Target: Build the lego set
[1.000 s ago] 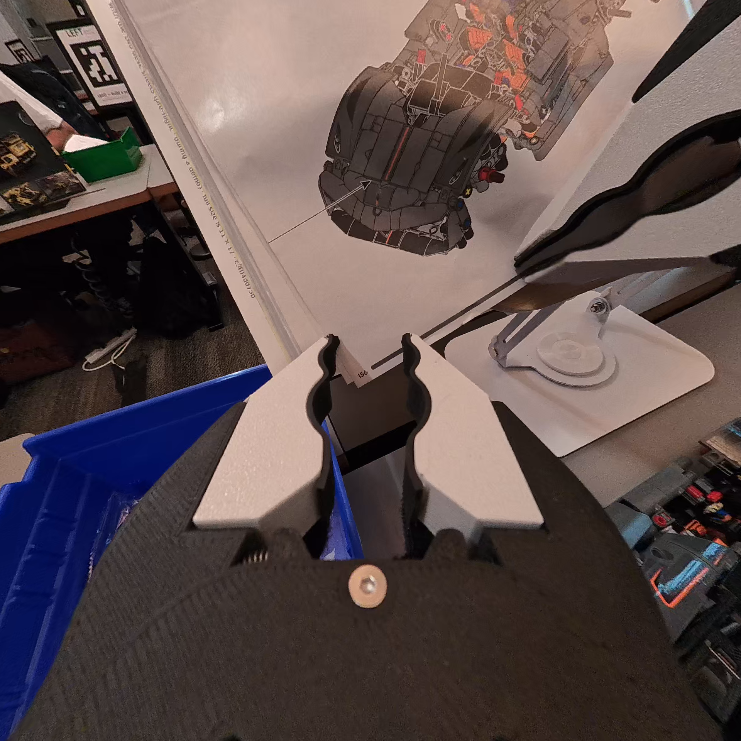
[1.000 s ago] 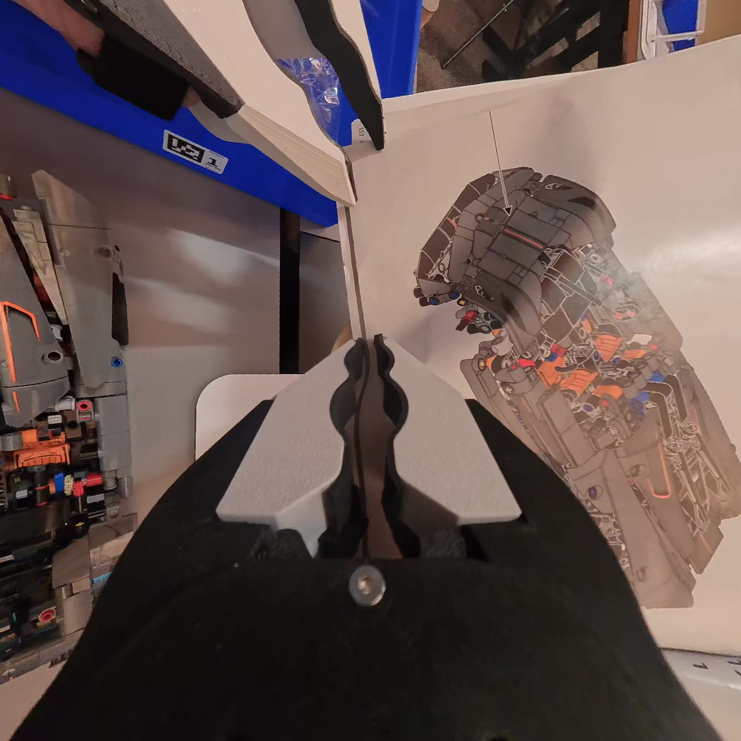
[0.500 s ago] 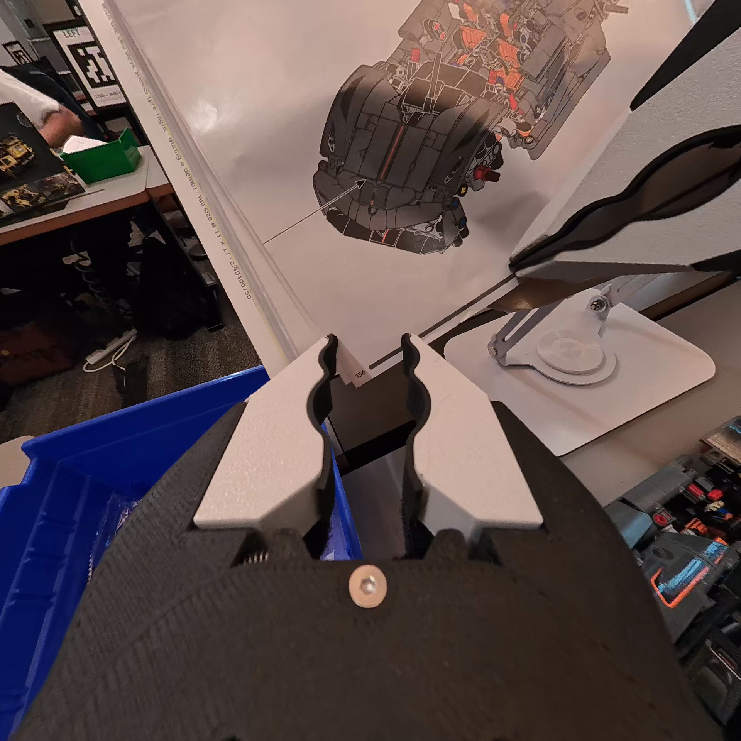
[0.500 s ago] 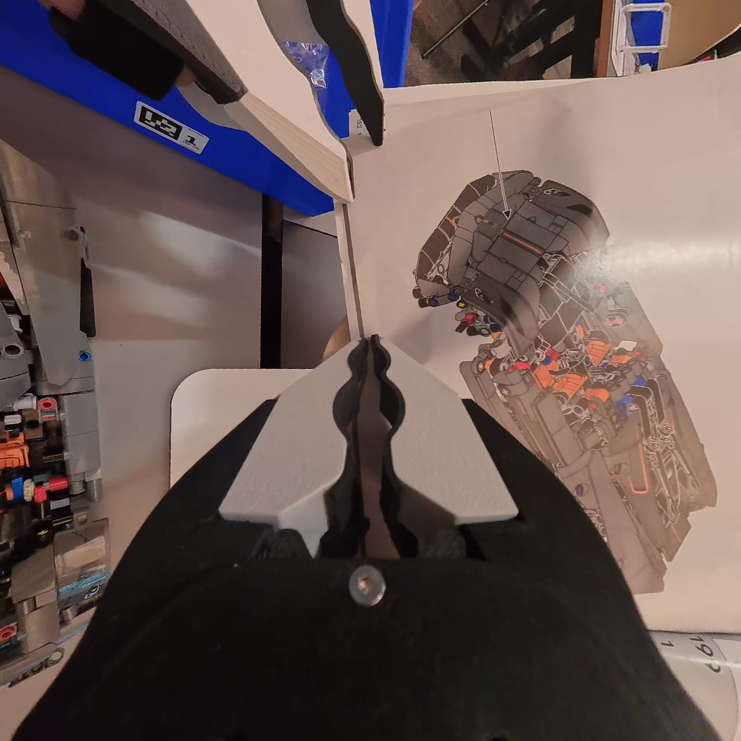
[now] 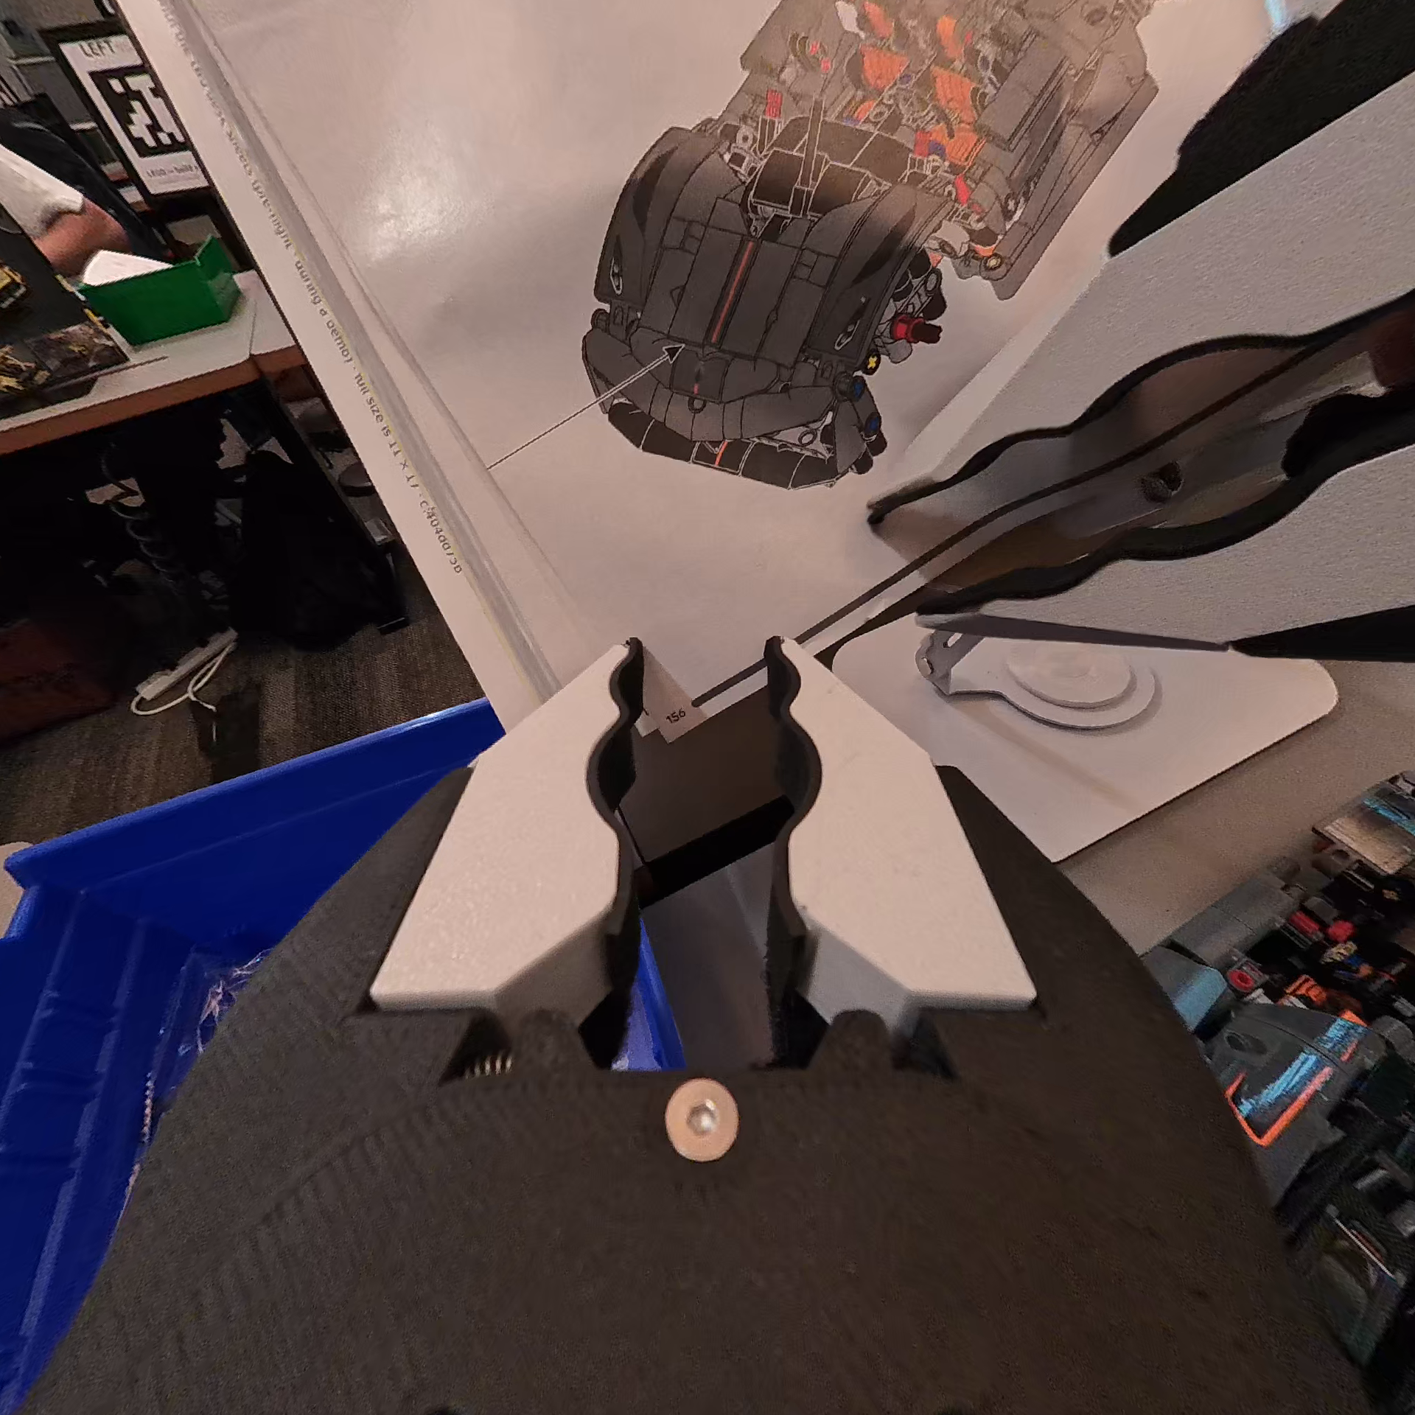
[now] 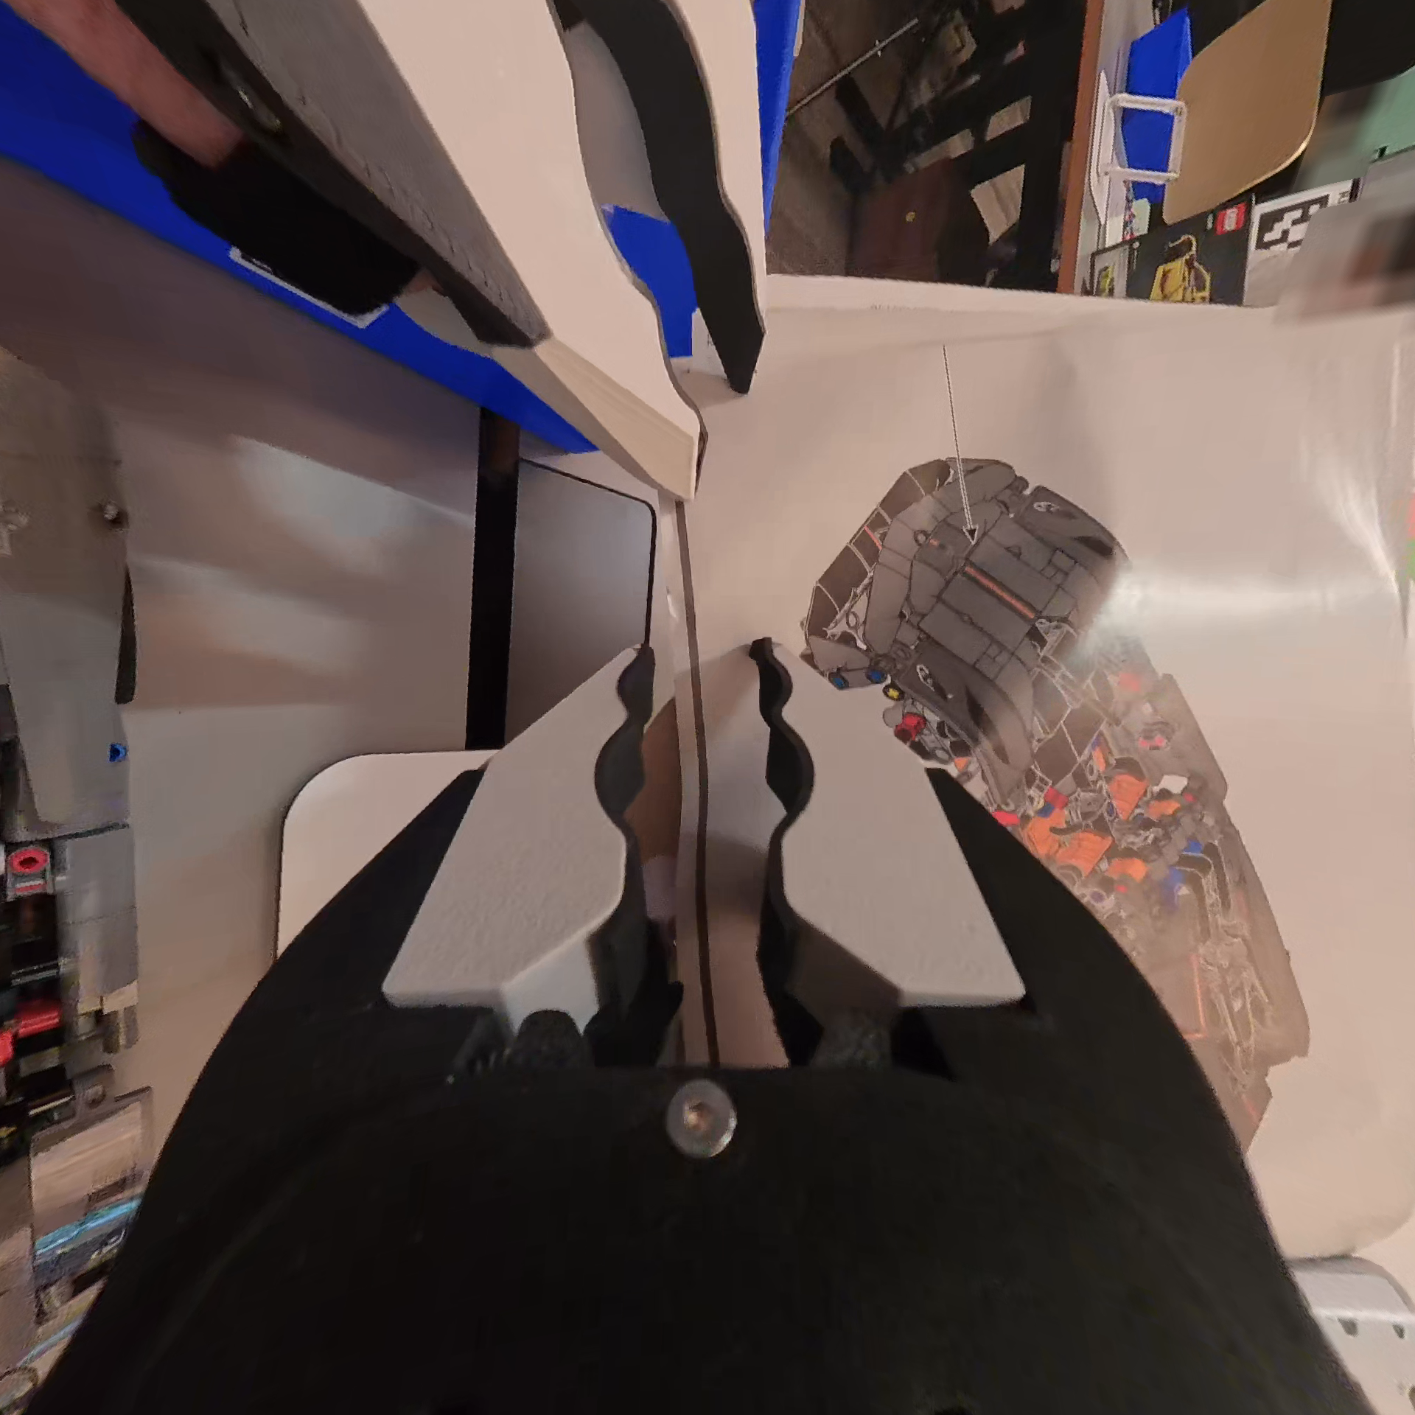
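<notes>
Left gripper (image 5: 700,658): we see its jaws spread, with the numbered corner of the instruction page (image 5: 536,268) lying against the inner face of one finger; nothing is pinched.
Right gripper (image 6: 700,651): we see it spread too, its pads apart on either side of the page's lower edge, which runs between them untouched.
Instruction page: we find it standing tilted, showing a printed dark car model with orange parts and a thin arrow.
Stand (image 5: 1072,766): we see a white base plate on the table under the page.
Lego model (image 5: 1302,1018): we place the half-built grey, black and orange set on the table beside the stand.
Blue bin (image 5: 230,880): we see it near the left gripper, with clear bags inside.
</notes>
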Available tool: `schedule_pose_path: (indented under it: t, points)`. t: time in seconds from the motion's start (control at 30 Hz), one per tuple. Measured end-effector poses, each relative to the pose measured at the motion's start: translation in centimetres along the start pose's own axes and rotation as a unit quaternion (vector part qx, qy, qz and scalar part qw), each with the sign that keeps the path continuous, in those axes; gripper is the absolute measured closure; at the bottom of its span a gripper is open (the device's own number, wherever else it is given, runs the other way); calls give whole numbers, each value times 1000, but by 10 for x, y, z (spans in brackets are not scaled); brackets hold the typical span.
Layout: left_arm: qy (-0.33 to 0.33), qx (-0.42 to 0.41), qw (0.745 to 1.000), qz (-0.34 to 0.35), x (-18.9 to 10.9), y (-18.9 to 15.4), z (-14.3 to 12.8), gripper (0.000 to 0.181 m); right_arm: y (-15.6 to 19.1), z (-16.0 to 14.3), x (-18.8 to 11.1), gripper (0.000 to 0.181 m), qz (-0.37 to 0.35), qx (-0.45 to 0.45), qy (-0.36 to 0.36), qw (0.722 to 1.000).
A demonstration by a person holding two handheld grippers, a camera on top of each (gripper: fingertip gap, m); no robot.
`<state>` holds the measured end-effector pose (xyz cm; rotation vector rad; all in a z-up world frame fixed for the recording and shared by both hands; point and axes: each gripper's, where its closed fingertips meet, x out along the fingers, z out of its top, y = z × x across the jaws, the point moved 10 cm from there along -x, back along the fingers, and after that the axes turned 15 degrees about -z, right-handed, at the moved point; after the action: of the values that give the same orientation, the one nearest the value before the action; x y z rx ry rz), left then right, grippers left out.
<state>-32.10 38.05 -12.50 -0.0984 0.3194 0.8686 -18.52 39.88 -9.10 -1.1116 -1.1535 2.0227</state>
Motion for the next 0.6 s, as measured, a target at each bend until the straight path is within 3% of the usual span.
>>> schedule_pose_path:
  t: [0.6]
  points:
    - [-9,-6,1000,-7,-2,1,0,154,-9,-4,2,181,34,40,-6,999]
